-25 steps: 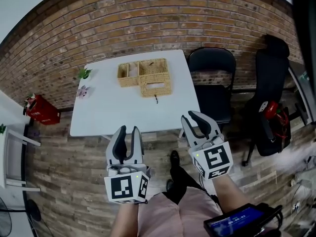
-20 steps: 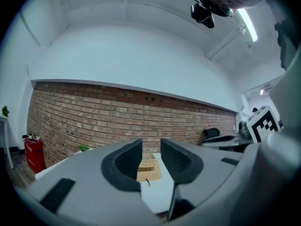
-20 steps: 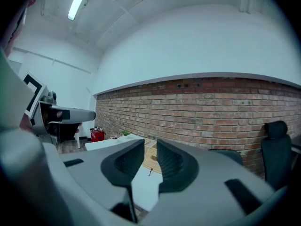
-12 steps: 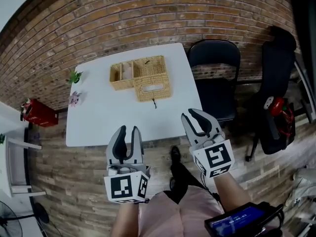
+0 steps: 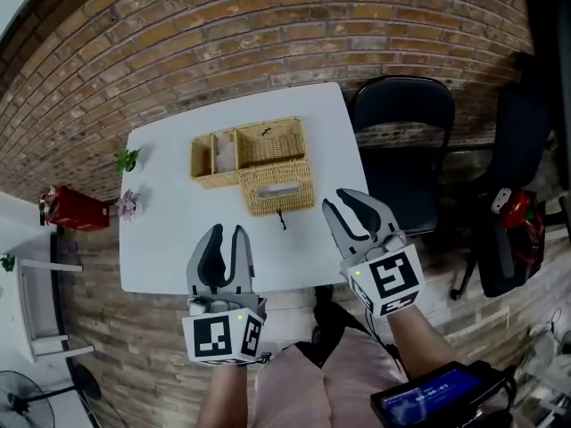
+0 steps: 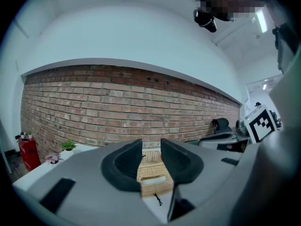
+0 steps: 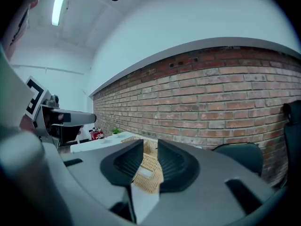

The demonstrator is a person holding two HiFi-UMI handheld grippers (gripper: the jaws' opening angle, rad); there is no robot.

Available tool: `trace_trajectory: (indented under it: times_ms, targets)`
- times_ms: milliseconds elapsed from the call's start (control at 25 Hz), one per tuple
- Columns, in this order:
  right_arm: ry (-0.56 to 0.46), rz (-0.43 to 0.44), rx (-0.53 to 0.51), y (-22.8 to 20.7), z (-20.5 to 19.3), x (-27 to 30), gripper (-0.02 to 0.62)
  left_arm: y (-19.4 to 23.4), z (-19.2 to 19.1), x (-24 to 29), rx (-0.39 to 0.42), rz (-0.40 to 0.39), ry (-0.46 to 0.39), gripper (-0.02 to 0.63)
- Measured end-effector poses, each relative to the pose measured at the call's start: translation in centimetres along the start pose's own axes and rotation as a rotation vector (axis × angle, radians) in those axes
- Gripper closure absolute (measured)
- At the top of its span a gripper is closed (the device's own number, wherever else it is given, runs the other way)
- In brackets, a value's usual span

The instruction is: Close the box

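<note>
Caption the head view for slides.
Left gripper and right gripper, jaws apart, held toward an open tan woven wicker box on a white square table.

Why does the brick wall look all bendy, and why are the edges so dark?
Head view: the wide lens bows the wall and the table edges. Left gripper view: the wall arches, a dark ring frames the picture, and the lamp glares white. Right gripper view: same bend and dark ring, with a lamp glaring at top left.
</note>
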State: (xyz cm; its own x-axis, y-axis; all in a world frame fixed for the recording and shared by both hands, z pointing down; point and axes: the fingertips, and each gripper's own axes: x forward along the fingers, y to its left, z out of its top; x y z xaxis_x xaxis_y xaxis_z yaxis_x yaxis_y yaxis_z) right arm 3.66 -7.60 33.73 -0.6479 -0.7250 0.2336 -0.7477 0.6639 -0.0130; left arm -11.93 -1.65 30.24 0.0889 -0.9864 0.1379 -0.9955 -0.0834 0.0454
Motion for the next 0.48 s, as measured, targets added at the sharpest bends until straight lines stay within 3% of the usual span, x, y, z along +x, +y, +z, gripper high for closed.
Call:
trace_trajectory:
  times_ms: [480]
  targets:
    - [-0.049,0.047,-0.013,-2.8,3.4,5.4,0.494,1.7,2.7,3.5,0.031,0.051,-0.023,0.477]
